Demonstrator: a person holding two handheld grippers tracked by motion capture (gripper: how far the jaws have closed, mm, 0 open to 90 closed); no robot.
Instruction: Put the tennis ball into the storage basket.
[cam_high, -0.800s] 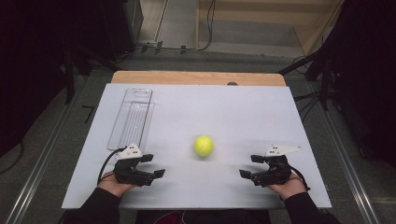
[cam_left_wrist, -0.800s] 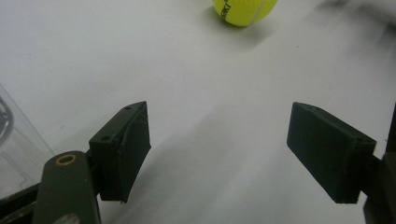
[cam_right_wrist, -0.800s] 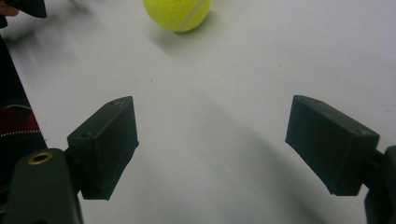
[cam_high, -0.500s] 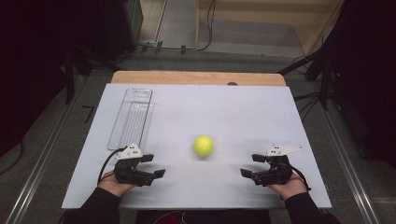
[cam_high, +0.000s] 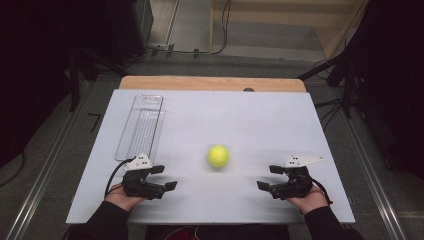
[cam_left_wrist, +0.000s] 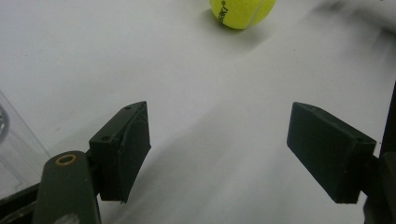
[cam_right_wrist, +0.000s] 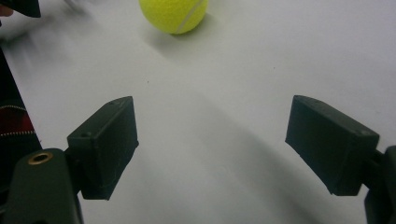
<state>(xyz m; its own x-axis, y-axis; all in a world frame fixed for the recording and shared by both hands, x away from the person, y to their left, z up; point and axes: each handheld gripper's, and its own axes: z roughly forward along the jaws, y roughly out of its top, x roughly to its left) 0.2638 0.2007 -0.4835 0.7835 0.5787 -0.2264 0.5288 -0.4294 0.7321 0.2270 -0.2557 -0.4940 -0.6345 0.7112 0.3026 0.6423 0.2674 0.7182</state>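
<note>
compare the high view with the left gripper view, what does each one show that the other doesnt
High view alone: the right gripper, both hands, the wooden board at the table's far edge and the floor. Left gripper view alone: black lettering on the tennis ball and the left gripper seen close, jaws wide apart on nothing. Shared: the ball, the white tabletop and the clear plastic tray.

Open tabletop (cam_high: 260, 130) (tray (cam_high: 141, 127) far-left)
</note>
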